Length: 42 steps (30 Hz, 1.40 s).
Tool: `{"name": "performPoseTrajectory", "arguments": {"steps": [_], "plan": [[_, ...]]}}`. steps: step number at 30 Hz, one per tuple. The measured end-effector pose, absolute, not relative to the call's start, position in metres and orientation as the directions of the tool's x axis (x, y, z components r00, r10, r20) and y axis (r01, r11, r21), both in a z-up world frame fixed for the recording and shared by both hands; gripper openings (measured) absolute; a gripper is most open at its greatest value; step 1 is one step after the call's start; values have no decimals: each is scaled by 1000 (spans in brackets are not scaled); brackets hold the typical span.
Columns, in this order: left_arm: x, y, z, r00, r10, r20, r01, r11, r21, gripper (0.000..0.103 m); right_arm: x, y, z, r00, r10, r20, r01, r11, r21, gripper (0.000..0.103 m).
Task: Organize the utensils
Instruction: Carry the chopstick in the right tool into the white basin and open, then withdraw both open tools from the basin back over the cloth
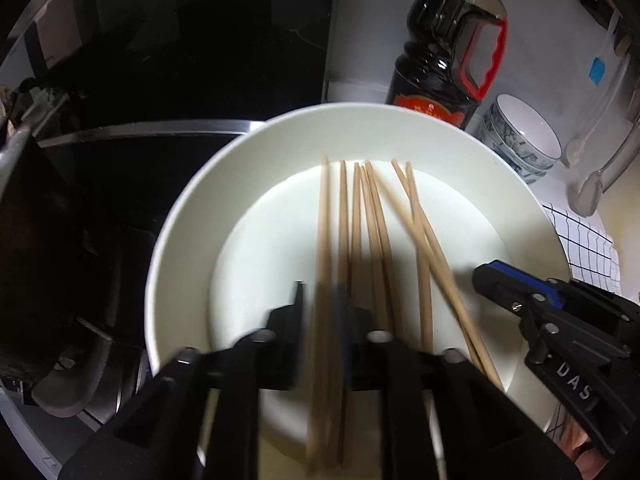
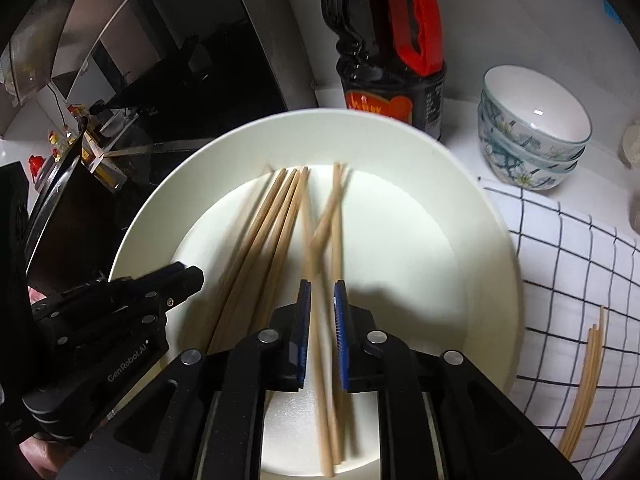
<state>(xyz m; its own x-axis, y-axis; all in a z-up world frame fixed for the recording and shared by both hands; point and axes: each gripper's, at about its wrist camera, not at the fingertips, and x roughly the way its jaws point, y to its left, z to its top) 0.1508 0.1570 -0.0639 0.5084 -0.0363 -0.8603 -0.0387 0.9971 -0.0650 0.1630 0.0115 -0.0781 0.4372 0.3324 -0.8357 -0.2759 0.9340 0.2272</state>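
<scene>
Several wooden chopsticks (image 1: 362,240) lie in a white plate (image 1: 192,208), also seen in the right wrist view (image 2: 460,184). My left gripper (image 1: 324,304) straddles two blurred chopsticks (image 1: 328,360), jaws narrowly apart around them. It shows at the left of the right wrist view (image 2: 172,280). My right gripper (image 2: 322,292) has its blue pads (image 2: 340,320) close on either side of a few chopsticks (image 2: 320,240) with a small gap. It shows at the right of the left wrist view (image 1: 516,280).
A dark soy sauce bottle (image 2: 384,60) stands behind the plate. Stacked patterned bowls (image 2: 532,128) sit at the right. A checked cloth (image 2: 560,260) holds several chopsticks (image 2: 584,384). A black stove (image 1: 160,60) is at the left. White spoons (image 1: 592,184) hang at the right.
</scene>
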Motion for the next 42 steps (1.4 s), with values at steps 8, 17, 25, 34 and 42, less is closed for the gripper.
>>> {"name": "performPoseTrajectory", "arguments": {"steps": [8, 17, 25, 34, 42], "plan": [[135, 164, -47, 554, 9, -833, -64, 997, -32, 72, 147, -3, -60, 483, 313, -817, -264, 942, 206, 32], [113, 168, -29, 572, 44, -819, -64, 998, 8, 92, 115, -10, -50, 515, 290, -807, -246, 952, 185, 56], [94, 171, -17, 575, 27, -818, -39, 999, 6, 97, 88, -17, -47, 520, 273, -809, -200, 960, 195, 64], [79, 158, -18, 585, -28, -811, 50, 999, 2, 97, 58, -28, -39, 550, 221, -805, -122, 975, 184, 66], [68, 130, -23, 580, -82, -811, 129, 992, -8, 97, 29, -57, -36, 558, 150, -816, -39, 987, 156, 67]]}}
